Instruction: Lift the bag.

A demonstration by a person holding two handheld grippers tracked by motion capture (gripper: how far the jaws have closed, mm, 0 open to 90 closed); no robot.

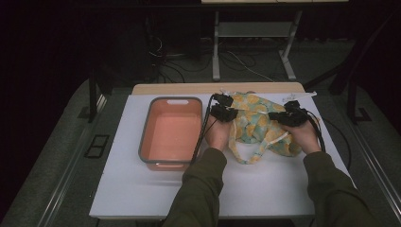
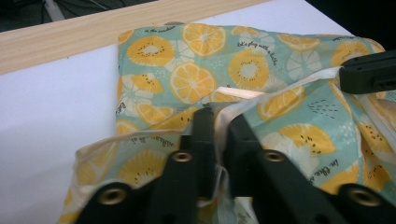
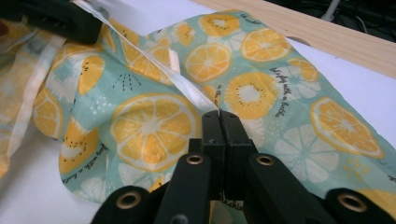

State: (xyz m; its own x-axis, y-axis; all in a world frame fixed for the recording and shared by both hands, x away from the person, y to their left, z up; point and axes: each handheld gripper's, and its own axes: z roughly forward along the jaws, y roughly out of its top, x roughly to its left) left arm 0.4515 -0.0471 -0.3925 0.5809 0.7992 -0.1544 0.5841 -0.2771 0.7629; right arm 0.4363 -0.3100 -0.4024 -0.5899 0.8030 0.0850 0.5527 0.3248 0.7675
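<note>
**Both claws pinch the lemon-print cloth**

A mint-green cloth [image 1: 257, 124] printed with orange citrus slices lies crumpled on the white table [image 1: 142, 189], right of the orange tub [image 1: 171, 132]. The left claw [image 2: 221, 122] grips its pale hem; the right claw [image 3: 218, 116] is clenched on the same edge. Both forearms reach forward, hands side by side.

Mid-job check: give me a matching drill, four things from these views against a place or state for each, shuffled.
Things:
1 left tongs
2 right tongs
3 orange basin
4 wooden strip

Places or states:
A along the table's far edge
B left of the cloth, nothing in it
C pinching the cloth's pale hem, a slit between the jaws
D pressed together on the pale hem

Pairs: 1-C, 2-D, 3-B, 4-A
</note>
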